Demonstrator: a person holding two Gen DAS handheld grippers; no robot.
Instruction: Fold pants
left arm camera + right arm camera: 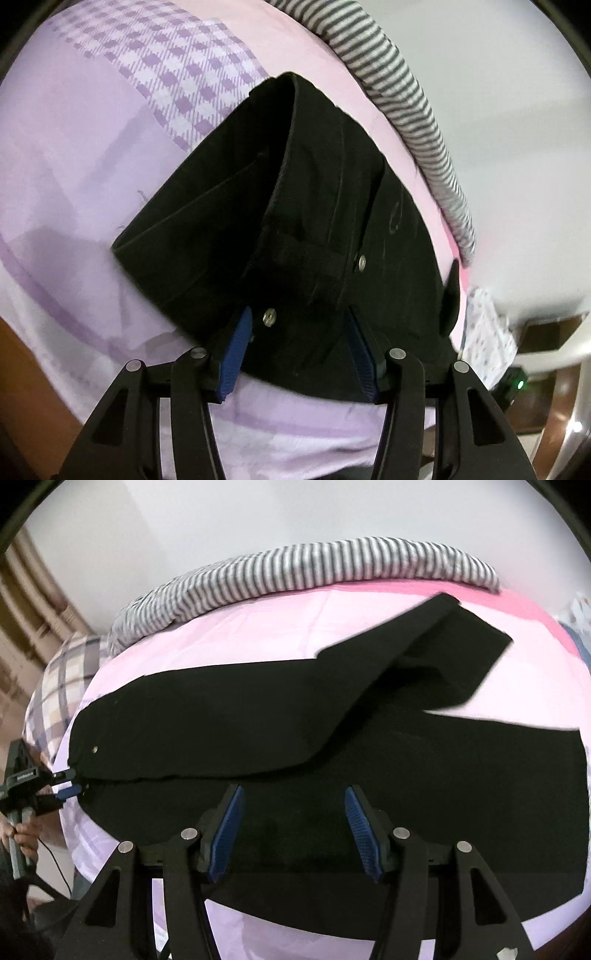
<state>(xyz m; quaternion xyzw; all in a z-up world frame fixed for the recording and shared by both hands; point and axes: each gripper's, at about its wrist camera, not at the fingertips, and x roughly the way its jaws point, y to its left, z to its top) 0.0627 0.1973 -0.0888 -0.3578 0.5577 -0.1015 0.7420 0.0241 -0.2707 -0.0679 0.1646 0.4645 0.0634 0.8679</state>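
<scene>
Left gripper (pixel 297 350): fingers spread, straddling the waistband, seemingly not clamping yet.
Right gripper (pixel 293 830): fingers parted, hovering over the near leg.
Pants (pixel 258 716): lying on the lilac bed (pixel 229 635), one leg doubled across the other.
Handling: soft, limp, fairly heavy; likely best pinched at waistband and hem.
Axis: running left-right in the right wrist view, waist at left.

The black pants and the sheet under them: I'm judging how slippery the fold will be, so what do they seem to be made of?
The black pants look like a matte, fairly stiff woven cotton, perhaps twill or denim: metal rivets, stitched seams and crisp edges show. The sheet looks like thin, smooth woven cotton or a blend, lilac with a printed check panel and fine creases. Neither looks glossy.
</scene>
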